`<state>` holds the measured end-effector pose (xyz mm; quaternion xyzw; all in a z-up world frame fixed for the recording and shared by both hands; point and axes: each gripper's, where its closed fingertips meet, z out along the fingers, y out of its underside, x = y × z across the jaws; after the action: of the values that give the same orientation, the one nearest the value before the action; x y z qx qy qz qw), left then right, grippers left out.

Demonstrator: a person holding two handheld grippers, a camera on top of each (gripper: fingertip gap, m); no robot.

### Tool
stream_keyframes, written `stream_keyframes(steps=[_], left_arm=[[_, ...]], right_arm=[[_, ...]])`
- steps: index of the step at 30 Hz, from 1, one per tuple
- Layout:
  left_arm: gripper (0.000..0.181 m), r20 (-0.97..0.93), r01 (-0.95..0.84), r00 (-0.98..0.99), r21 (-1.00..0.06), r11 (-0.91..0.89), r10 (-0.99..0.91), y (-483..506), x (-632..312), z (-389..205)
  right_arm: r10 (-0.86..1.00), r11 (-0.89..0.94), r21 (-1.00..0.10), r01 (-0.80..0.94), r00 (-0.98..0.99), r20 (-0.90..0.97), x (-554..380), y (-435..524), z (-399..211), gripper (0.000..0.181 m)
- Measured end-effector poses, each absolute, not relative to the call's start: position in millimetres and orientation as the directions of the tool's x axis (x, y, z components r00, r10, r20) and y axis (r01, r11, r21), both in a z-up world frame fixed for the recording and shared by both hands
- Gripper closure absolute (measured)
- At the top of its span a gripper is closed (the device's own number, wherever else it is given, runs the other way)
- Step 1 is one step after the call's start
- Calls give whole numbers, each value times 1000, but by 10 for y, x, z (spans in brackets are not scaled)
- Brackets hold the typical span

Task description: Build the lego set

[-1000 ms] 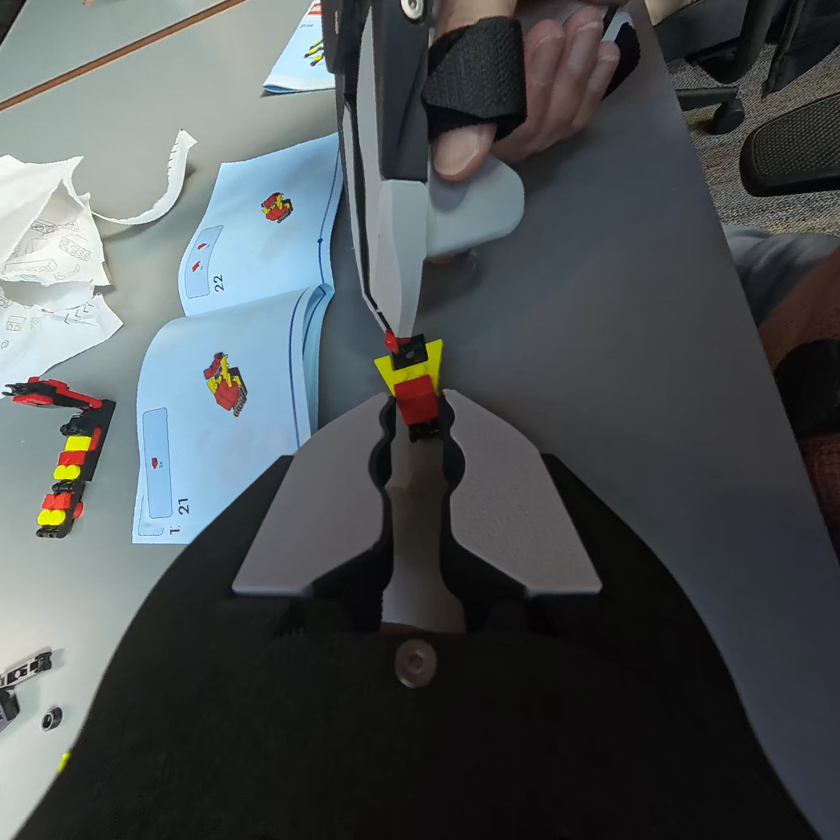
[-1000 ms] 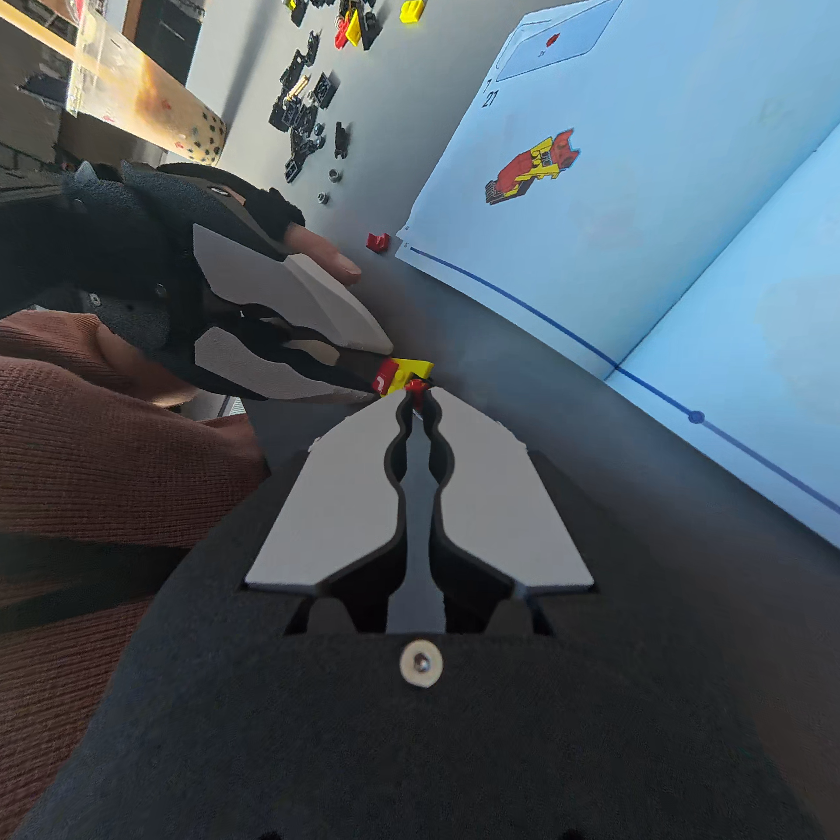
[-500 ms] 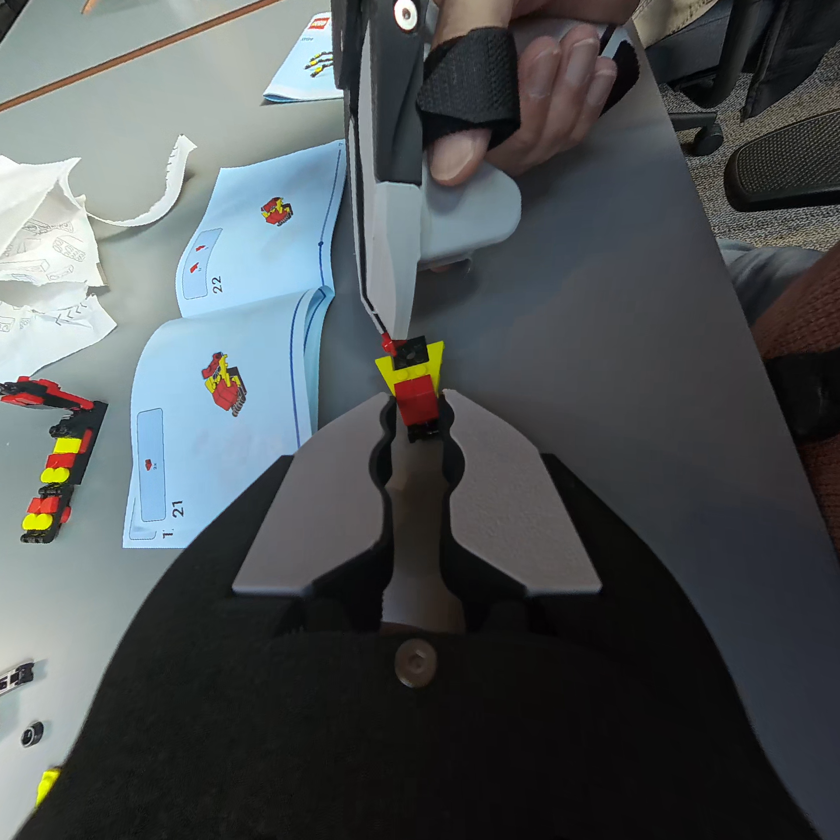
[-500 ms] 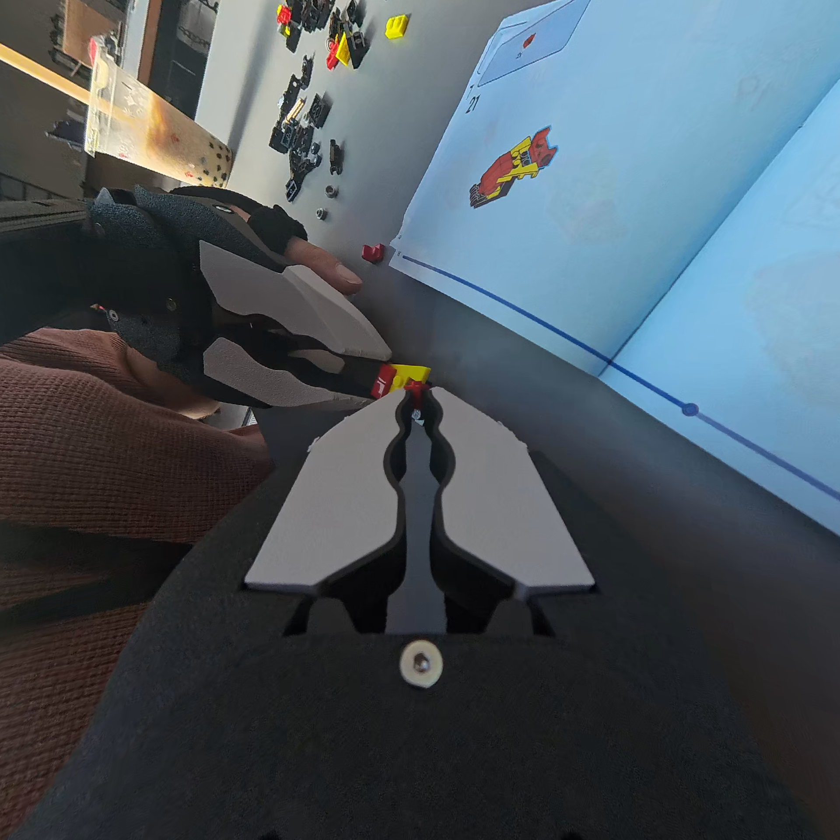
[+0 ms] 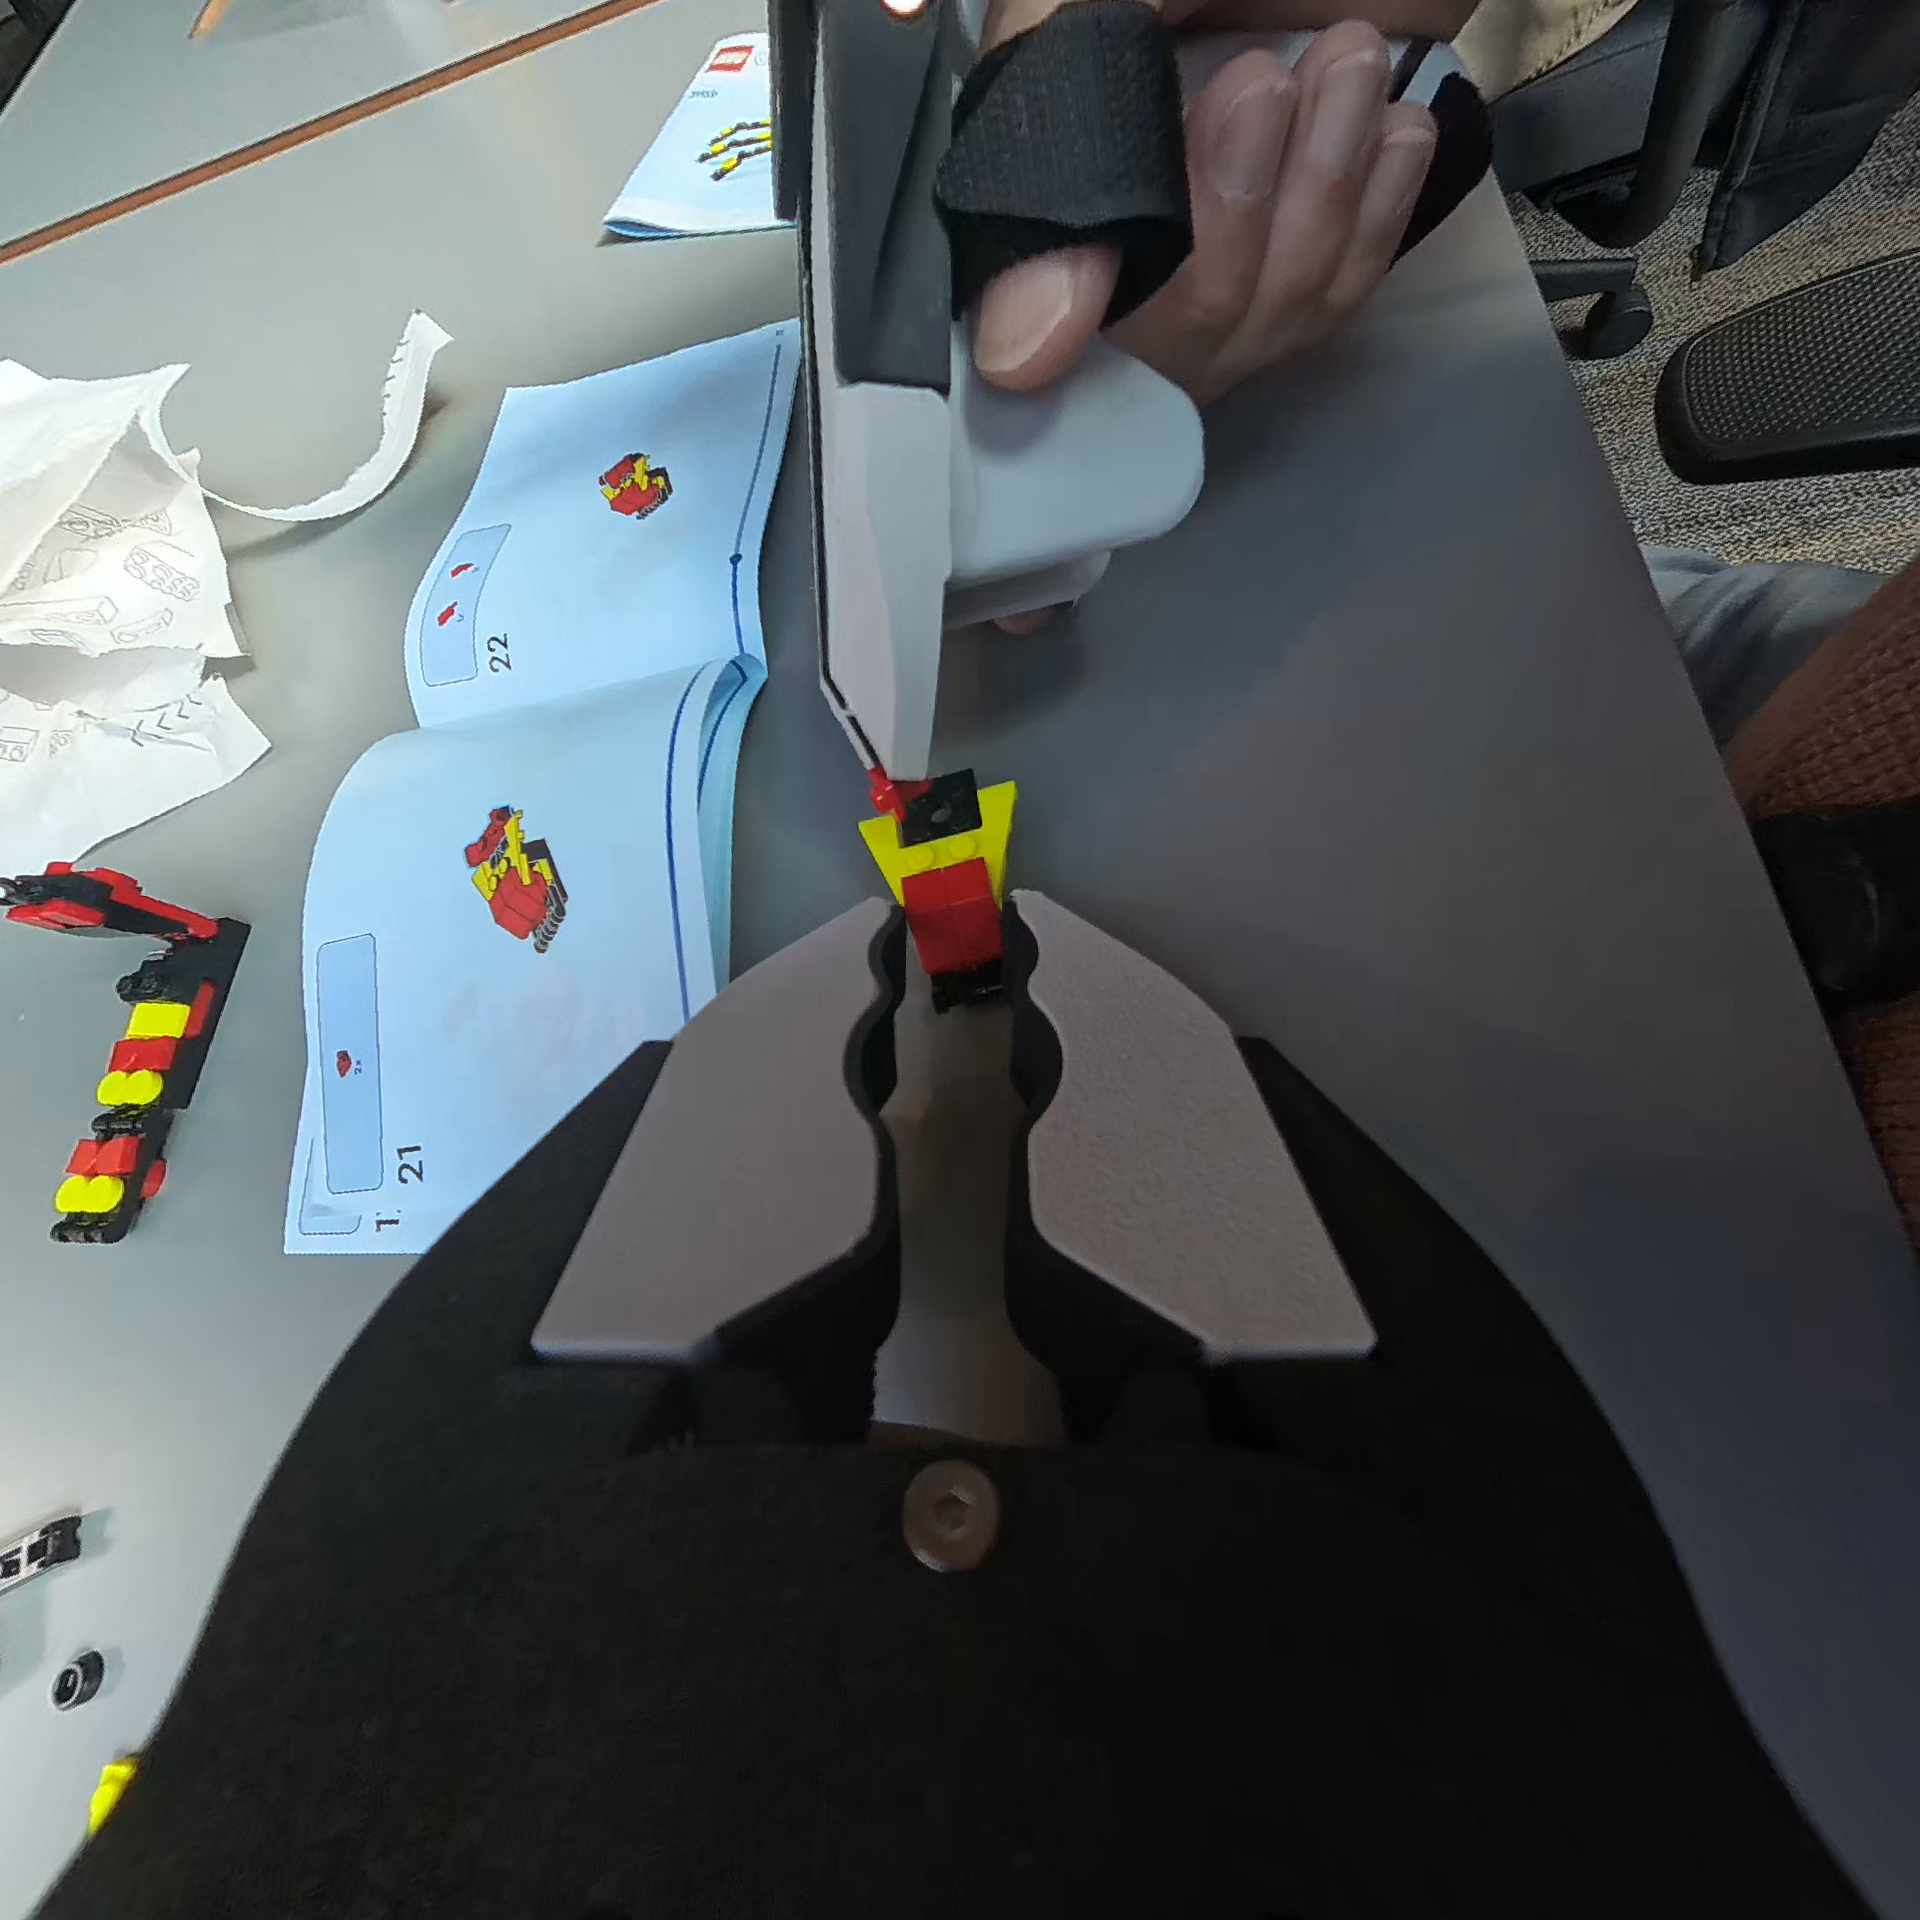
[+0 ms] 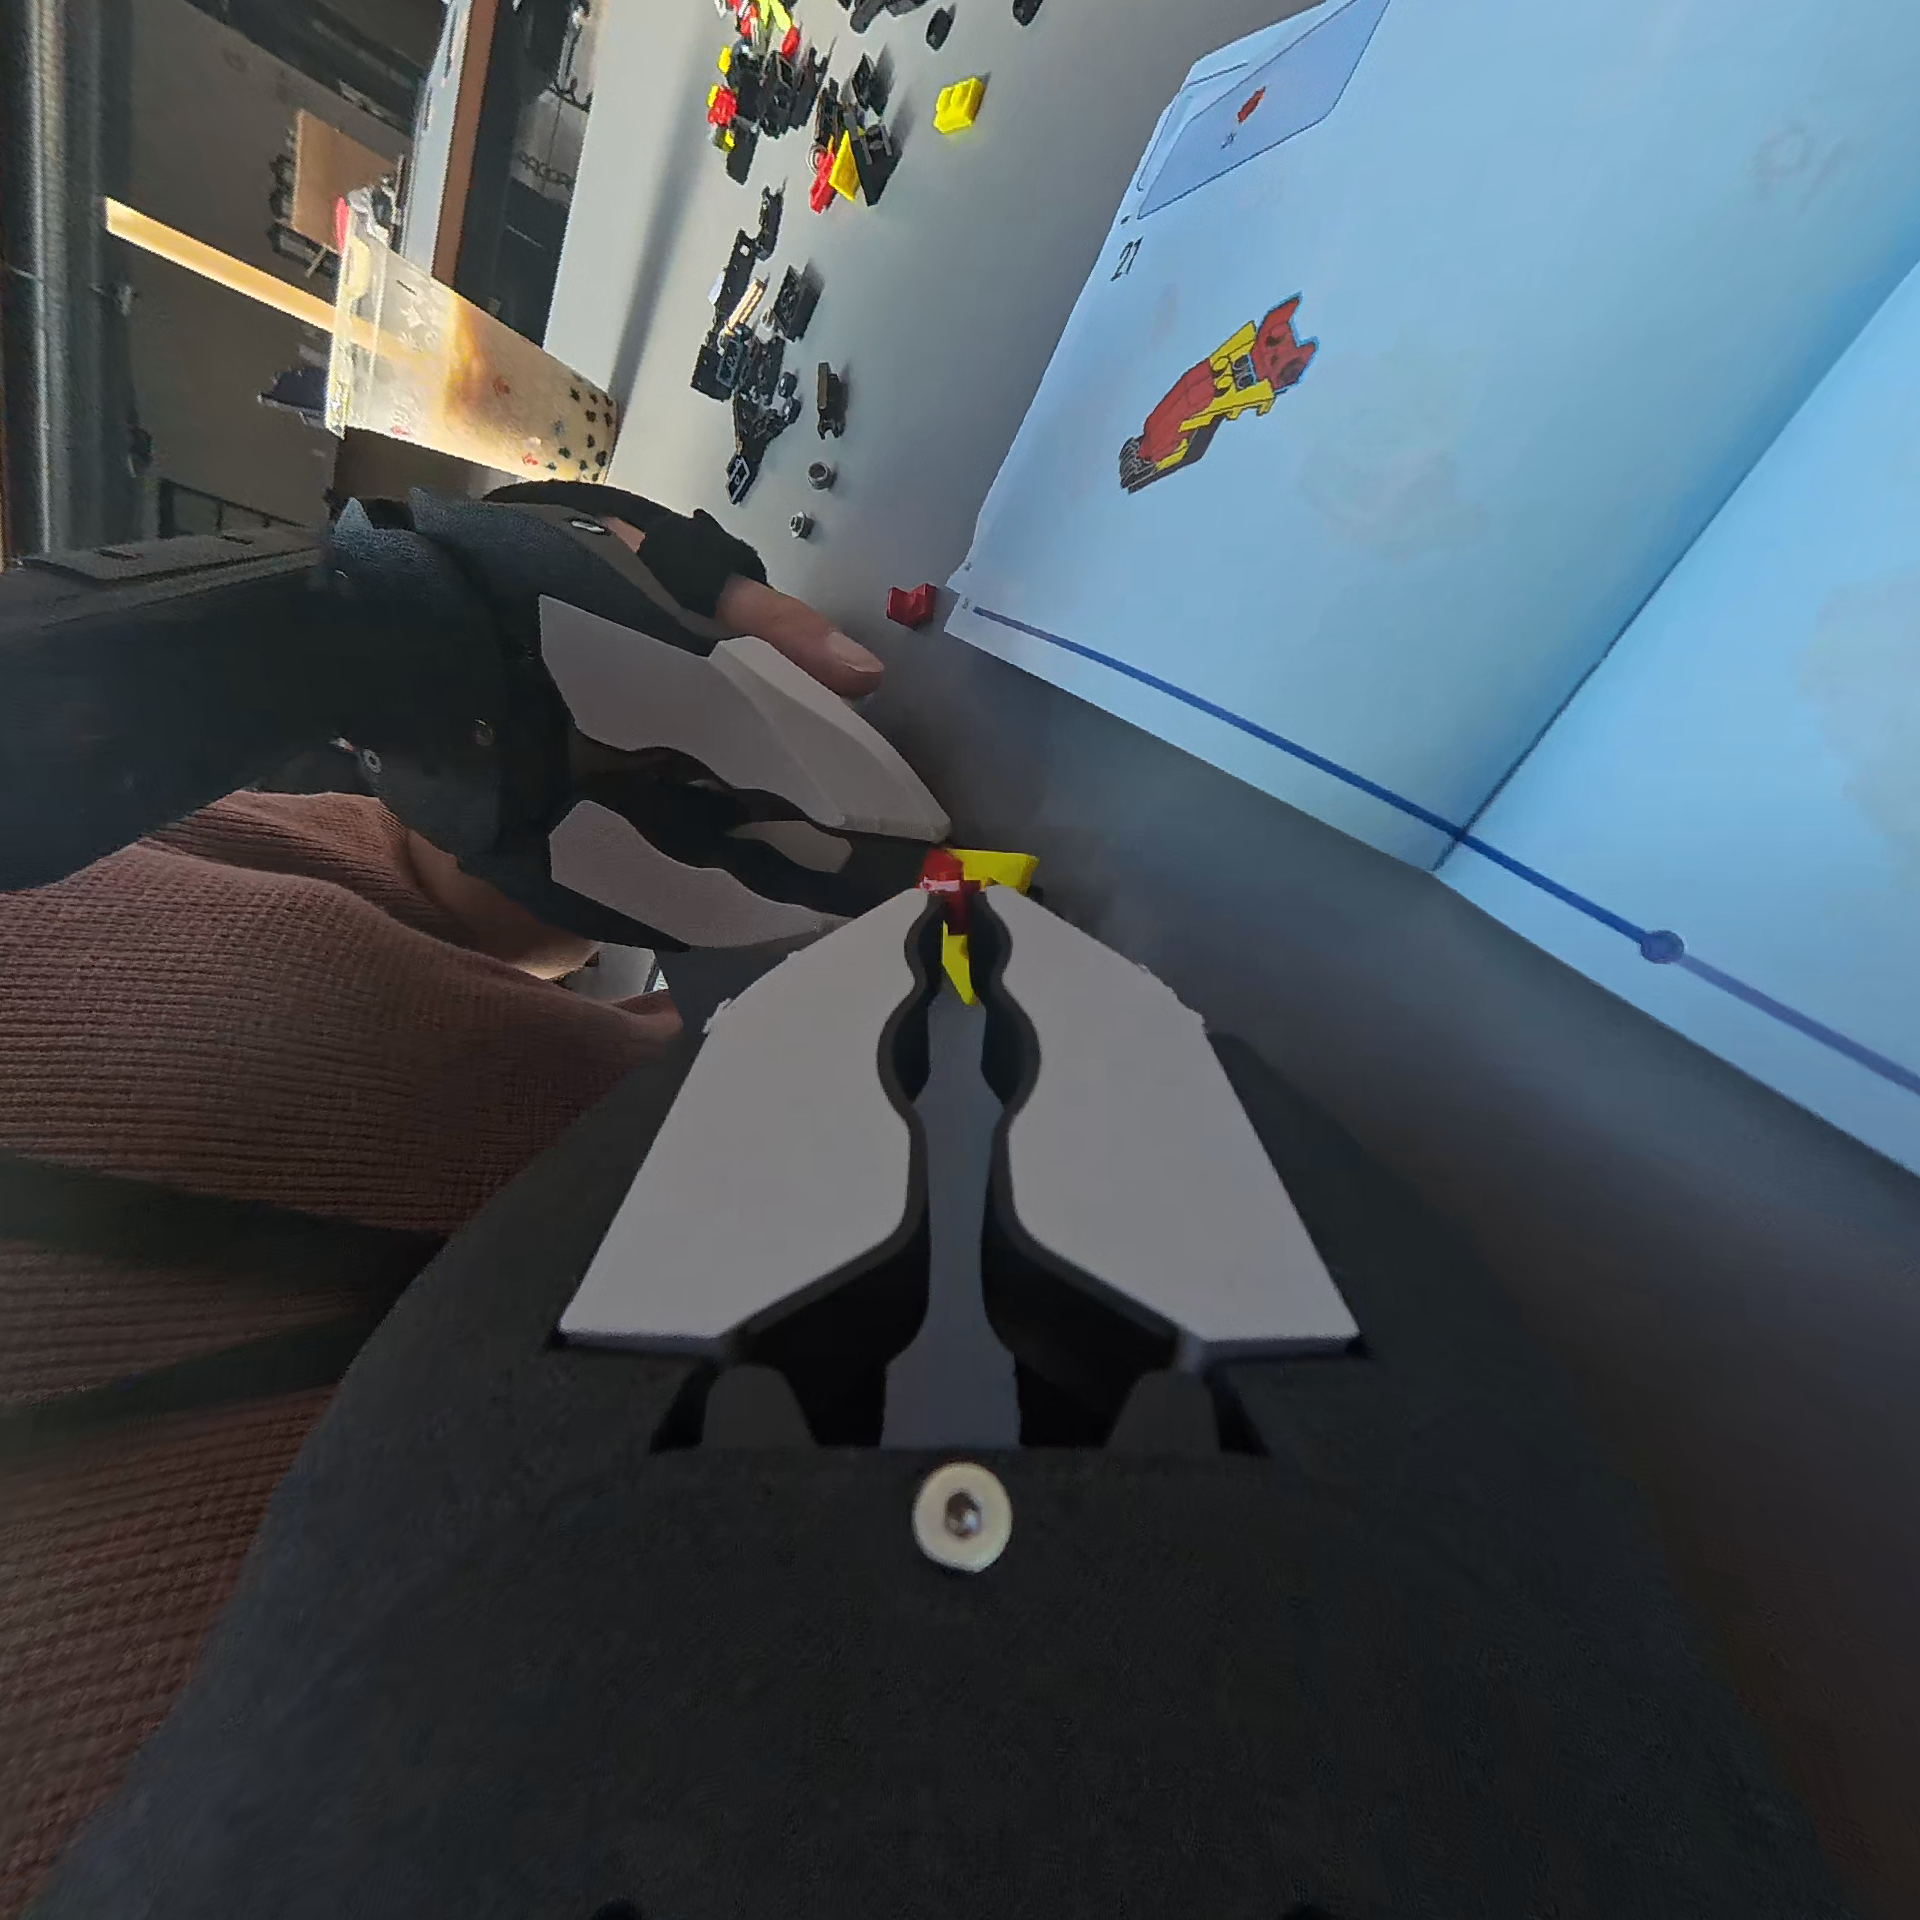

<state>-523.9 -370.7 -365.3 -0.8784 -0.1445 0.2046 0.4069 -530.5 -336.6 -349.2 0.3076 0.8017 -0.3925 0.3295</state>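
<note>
Both fingers [image 5: 779, 1091] pairs pinch: left model [image 5: 951, 894], right red piece [image 6: 948, 896].

The small red piece [image 5: 881, 794] at the tip of the right gripper [image 5: 891, 764] is too small to tell its shape, and the fingers hide most of it. The rear of the red and yellow assembly [image 5: 948, 883] is buried between the left gripper's [image 5: 954, 935] fingers. The second booklet [image 5: 717, 156] runs behind the right gripper. The loose dark bricks [image 6: 769, 343] far off are too small to sort.
</note>
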Motion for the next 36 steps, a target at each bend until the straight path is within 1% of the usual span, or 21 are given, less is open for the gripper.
stream_keyframes(steps=[4,7,11,25,30,33,36], left_arm=[[164,-245,83,875,-774,-627,419,-3709,-5237,-3653],[164,-247,82,874,-775,-627,419,-3710,-5237,-3652],[164,-247,80,874,-775,-627,418,-3709,-5235,-3653],[164,-247,79,876,-775,-627,415,-3684,-5221,-3648],[164,-246,78,877,-775,-628,413,-3675,-5217,-3646],[164,-243,81,878,-775,-627,413,-3668,-5213,-3644],[164,-242,80,879,-774,-628,411,-3655,-5207,-3641]], right_arm=[[254,503,-416,758,-589,-767,-5303,-3370,-3559,177],[267,507,-439,742,-619,-739,-5317,-3362,-3564,177],[290,525,-472,709,-670,-684,-5339,-3343,-3578,171],[312,575,-530,623,-766,-563,-5421,-3300,-3570,170],[313,584,-486,650,-733,-605,-5337,-3271,-3600,166],[312,545,-462,700,-680,-663,-5302,-3303,-3601,158],[310,512,-448,733,-644,-699,-5340,-3330,-3586,162]])
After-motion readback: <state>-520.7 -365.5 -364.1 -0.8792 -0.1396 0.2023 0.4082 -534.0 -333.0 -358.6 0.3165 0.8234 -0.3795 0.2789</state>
